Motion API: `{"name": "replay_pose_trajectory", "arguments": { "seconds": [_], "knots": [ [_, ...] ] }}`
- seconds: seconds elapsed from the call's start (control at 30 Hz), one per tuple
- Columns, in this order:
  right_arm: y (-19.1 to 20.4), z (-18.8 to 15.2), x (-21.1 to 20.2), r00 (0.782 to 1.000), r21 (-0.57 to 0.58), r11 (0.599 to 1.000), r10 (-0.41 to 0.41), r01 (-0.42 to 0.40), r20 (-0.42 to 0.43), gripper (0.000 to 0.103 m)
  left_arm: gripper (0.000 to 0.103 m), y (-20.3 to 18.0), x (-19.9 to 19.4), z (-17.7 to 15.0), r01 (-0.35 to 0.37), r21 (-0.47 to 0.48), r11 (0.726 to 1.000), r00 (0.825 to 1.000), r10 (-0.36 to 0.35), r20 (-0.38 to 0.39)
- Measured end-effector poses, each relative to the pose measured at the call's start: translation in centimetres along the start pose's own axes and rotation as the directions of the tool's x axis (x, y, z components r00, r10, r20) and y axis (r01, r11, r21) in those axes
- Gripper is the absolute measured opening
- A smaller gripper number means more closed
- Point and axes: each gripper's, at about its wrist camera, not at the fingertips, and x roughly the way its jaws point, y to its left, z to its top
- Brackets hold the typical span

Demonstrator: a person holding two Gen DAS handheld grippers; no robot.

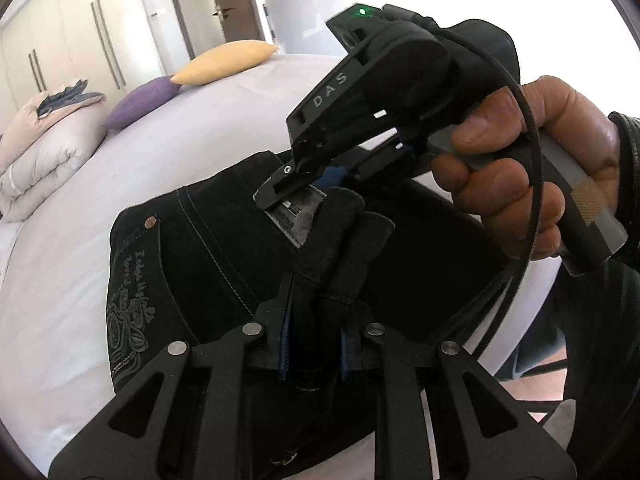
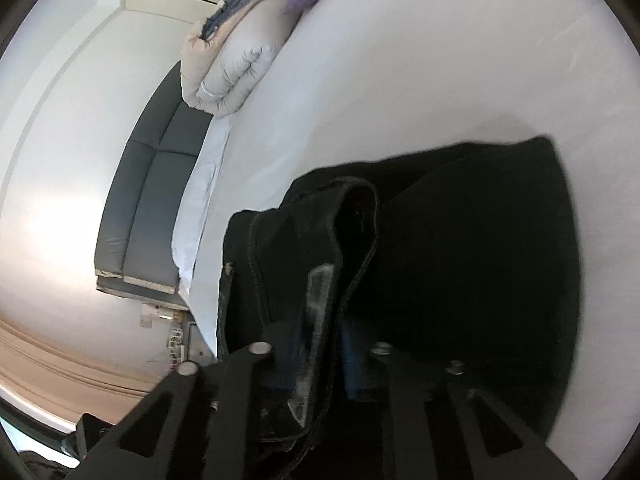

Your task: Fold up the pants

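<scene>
Pants (image 1: pixel 224 248) lie dark on the white bed (image 1: pixel 200 128); my left gripper (image 1: pixel 314 344) pinches the bunched hems, my right gripper (image 1: pixel 280 190) clamps the waistband, so both ends stay aligned for folding.

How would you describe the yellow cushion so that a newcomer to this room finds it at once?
Start at the big white bed that fills the left wrist view and look to its far end, toward the door. Two cushions lie there side by side, and the yellow cushion is the farther one. Its neighbour, the purple cushion, lies nearer the folded duvet.
</scene>
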Motion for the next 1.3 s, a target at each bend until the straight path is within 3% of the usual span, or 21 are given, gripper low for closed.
{"name": "replay_pose_trajectory", "arguments": {
  "seconds": [0.2, 0.53, 1.1, 1.23, 1.27, 1.3],
  "knots": [
    [1.2, 0.3, -2.0, 0.998, -0.030, 0.999, -0.023, 0.025, 0.056, 0.014, 0.016, -1.3, 0.4, 1.3, 0.042, 0.045, 0.998, 0.999, -0.043, 0.018],
    [-2.0, -0.6, -6.0, 0.991, 0.001, 0.999, -0.033, 0.033, 0.127, 0.014, 0.016, -2.8, 1.5, 2.4, 0.093, 0.119, 0.989, 0.996, -0.094, 0.006],
    [-4.4, -0.9, -6.0, 0.987, 0.047, 0.998, -0.051, 0.044, 0.150, 0.013, 0.017, -2.6, 2.5, 4.2, 0.120, 0.126, 0.985, 0.993, -0.117, -0.033],
    [-5.6, -1.3, -5.8, 0.987, 0.087, 0.996, -0.008, -0.006, 0.158, 0.015, 0.022, -1.7, 1.9, 4.5, 0.134, 0.080, 0.988, 0.991, -0.132, -0.028],
    [-5.7, -1.3, -6.1, 0.987, 0.103, 0.995, -0.004, -0.013, 0.163, 0.016, 0.028, -1.4, 1.7, 4.6, 0.151, 0.066, 0.986, 0.988, -0.149, -0.034],
    [-5.7, -1.4, -6.3, 0.985, 0.113, 0.994, -0.007, -0.012, 0.171, 0.020, 0.042, -0.8, 1.2, 4.6, 0.189, 0.036, 0.981, 0.981, -0.188, -0.037]
  ]
}}
